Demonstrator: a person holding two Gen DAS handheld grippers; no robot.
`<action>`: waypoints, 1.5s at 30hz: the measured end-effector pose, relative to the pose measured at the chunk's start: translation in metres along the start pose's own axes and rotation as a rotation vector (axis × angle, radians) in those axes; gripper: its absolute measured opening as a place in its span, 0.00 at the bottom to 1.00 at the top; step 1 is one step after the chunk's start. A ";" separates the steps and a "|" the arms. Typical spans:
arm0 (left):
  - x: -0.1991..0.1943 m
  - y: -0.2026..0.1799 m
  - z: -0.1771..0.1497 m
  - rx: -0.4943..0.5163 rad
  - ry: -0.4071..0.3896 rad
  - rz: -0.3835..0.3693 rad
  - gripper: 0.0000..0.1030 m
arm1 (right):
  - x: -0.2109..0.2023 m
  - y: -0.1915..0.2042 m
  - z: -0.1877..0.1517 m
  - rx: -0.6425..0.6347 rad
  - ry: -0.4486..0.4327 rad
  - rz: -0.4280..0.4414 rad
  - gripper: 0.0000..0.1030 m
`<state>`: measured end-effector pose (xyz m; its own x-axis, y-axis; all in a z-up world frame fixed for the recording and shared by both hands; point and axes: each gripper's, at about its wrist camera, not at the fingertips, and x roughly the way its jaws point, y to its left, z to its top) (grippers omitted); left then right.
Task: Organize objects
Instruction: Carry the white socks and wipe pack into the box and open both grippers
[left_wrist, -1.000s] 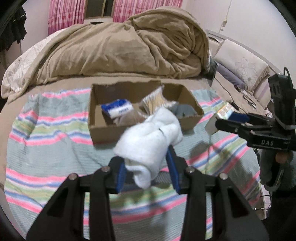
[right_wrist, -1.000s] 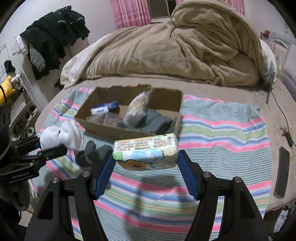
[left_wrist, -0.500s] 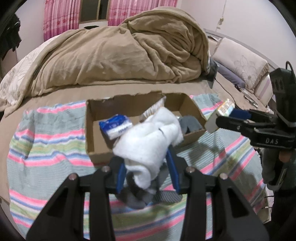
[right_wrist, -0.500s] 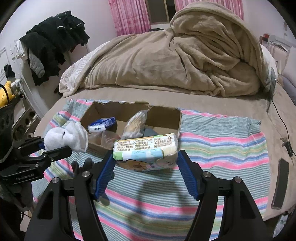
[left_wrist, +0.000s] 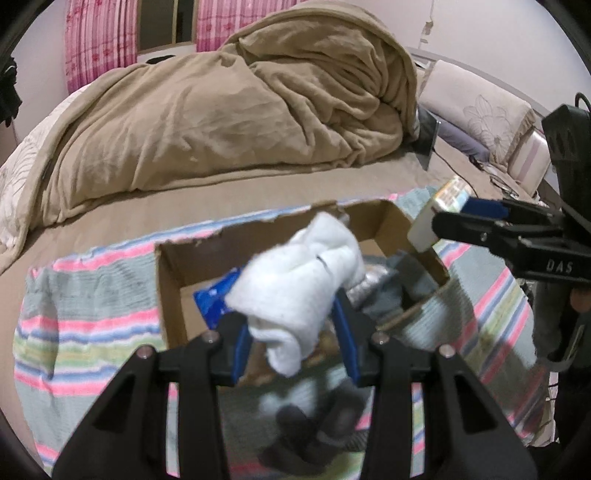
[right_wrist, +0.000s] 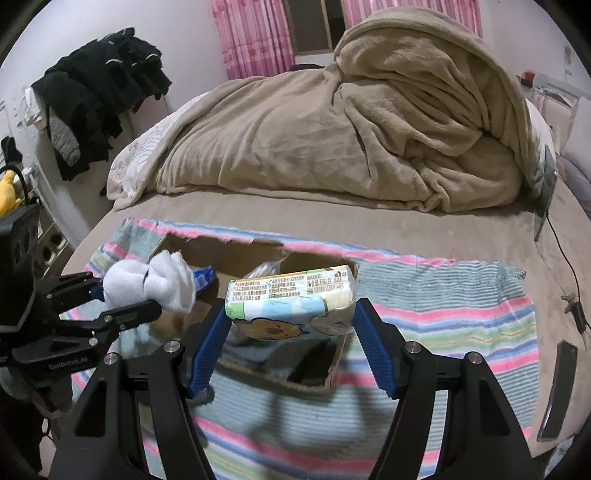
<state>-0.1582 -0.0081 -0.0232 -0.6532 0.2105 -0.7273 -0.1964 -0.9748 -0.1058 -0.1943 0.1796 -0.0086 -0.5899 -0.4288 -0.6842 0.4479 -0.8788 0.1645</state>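
My left gripper (left_wrist: 295, 332) is shut on a rolled white sock (left_wrist: 299, 280) and holds it above the near part of an open cardboard box (left_wrist: 168, 280); the sock also shows in the right wrist view (right_wrist: 147, 284). My right gripper (right_wrist: 291, 332) is shut on a printed tissue pack (right_wrist: 291, 299) and holds it over the box's right end (right_wrist: 340, 354). The pack also shows in the left wrist view (left_wrist: 439, 210). Inside the box lie a blue packet (left_wrist: 210, 299) and grey cloth (left_wrist: 384, 299).
The box sits on a striped towel (right_wrist: 443, 325) spread over a bed. A dark grey sock (left_wrist: 314, 432) lies on the towel in front of the box. A heaped tan duvet (right_wrist: 351, 129) fills the back. A black remote (right_wrist: 557, 387) and a cable lie at the right.
Both grippers have moved forward with their loads, from in front of the box to over it. The sock and the tissue pack stay gripped.
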 end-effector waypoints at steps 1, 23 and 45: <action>0.004 0.002 0.003 0.005 0.001 0.004 0.40 | 0.003 0.000 0.002 0.005 -0.001 -0.002 0.69; 0.070 0.027 0.024 0.000 0.083 -0.019 0.45 | 0.068 -0.004 0.013 0.058 0.016 -0.067 0.70; -0.005 0.041 0.006 -0.124 0.003 0.091 0.75 | 0.036 0.014 -0.001 0.043 -0.010 -0.072 0.81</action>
<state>-0.1675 -0.0487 -0.0203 -0.6621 0.1212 -0.7395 -0.0446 -0.9915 -0.1225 -0.2085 0.1517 -0.0310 -0.6264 -0.3659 -0.6883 0.3751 -0.9155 0.1453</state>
